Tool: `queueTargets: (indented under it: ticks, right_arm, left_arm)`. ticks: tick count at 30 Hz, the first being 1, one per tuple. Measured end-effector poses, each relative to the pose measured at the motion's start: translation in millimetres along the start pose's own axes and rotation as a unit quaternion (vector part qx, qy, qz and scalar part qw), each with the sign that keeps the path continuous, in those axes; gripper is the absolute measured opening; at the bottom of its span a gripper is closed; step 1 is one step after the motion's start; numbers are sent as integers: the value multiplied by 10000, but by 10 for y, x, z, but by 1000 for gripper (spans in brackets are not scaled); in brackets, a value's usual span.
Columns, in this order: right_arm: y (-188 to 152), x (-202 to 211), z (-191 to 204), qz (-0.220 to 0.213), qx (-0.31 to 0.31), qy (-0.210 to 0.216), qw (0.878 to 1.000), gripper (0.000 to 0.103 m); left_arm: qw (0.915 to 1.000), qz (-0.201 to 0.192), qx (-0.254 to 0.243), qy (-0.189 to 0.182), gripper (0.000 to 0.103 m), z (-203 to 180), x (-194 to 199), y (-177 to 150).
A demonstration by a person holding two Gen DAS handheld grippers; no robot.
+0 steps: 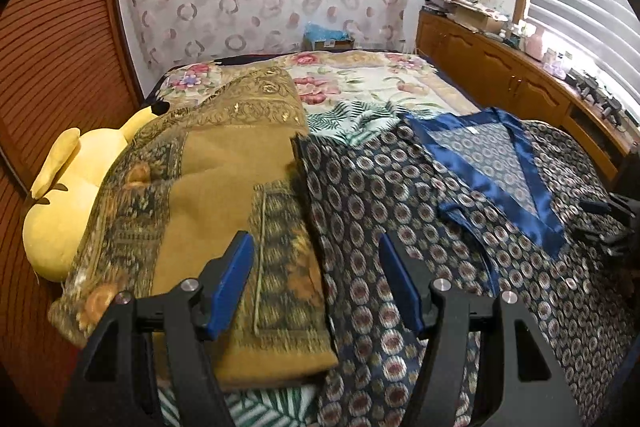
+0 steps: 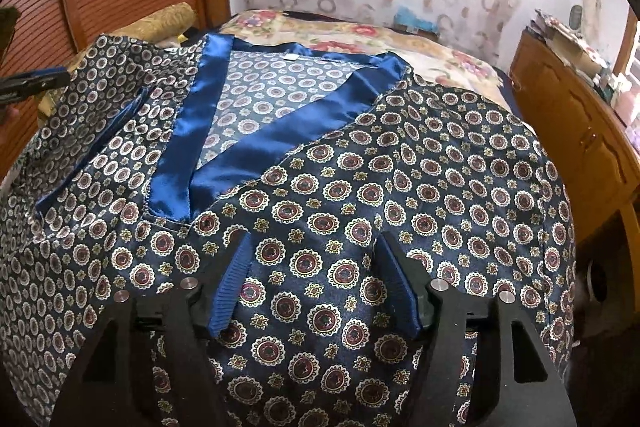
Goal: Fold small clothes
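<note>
A navy satin top (image 2: 400,195) printed with round medallions lies spread flat on the bed, its shiny blue V-neck trim (image 2: 188,131) facing up. My right gripper (image 2: 315,241) hovers open just over the top's front panel, with the cloth under the gap between its blue pads and nothing pinched. In the left wrist view the same top (image 1: 400,195) fills the right half. My left gripper (image 1: 315,243) stands open above the top's left edge, where it meets an ochre blanket (image 1: 224,179). It holds nothing.
The folded ochre blanket and a yellow plush toy (image 1: 68,195) take up the bed's left side. A leaf-print cloth (image 1: 352,119) and a floral bedspread (image 1: 360,83) lie beyond. A wooden cabinet (image 1: 500,67) with clutter runs along the right, and a slatted wooden door (image 1: 60,47) stands on the left.
</note>
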State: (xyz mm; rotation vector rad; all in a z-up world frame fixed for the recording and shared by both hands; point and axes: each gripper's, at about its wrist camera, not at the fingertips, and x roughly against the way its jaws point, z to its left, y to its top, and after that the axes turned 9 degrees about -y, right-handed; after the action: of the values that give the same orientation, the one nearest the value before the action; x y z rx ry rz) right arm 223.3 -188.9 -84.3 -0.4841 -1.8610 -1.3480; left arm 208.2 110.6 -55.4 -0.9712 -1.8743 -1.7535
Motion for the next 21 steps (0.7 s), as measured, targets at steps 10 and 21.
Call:
queueTargets:
  ticks: [10, 21]
  right_arm:
    - [10, -14, -10, 15, -29, -17, 10000, 71]
    - [7, -10, -11, 8, -30, -23, 10000, 71]
  left_arm:
    - [9999, 124, 78, -48, 64, 60, -204, 268]
    - [9993, 114, 74, -339, 14, 80, -262, 333]
